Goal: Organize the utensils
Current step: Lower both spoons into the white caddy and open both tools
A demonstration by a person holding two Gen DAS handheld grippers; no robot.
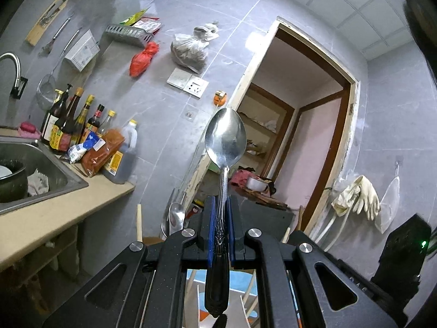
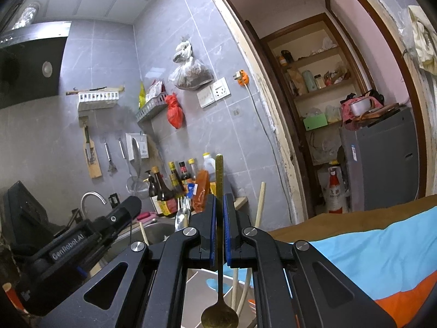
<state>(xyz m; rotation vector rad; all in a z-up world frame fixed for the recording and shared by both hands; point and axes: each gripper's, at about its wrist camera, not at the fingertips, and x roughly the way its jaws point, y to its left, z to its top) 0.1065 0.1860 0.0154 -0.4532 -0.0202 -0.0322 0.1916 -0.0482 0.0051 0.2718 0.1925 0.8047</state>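
Note:
My left gripper (image 1: 220, 205) is shut on a large steel spoon (image 1: 225, 136), gripping its dark patterned handle, with the bowl pointing up and away in the air. My right gripper (image 2: 219, 202) is shut on a slim gold spoon (image 2: 219, 175); its handle sticks up past the fingertips and its round bowl (image 2: 220, 317) hangs low behind the jaws. Another steel spoon (image 1: 176, 217) and wooden chopsticks (image 1: 139, 222) stand up from below; they also show in the right wrist view (image 2: 182, 218). The left gripper's body (image 2: 82, 235) shows at the left of the right wrist view.
A steel sink (image 1: 41, 180) with a faucet (image 1: 13, 68) sits in the tan counter (image 1: 54, 213). Sauce bottles (image 1: 68, 125) crowd the counter's end. A white basket (image 2: 202, 295) lies below the grippers. A blue and orange cloth (image 2: 382, 259) covers the right. A doorway (image 2: 314, 109) opens ahead.

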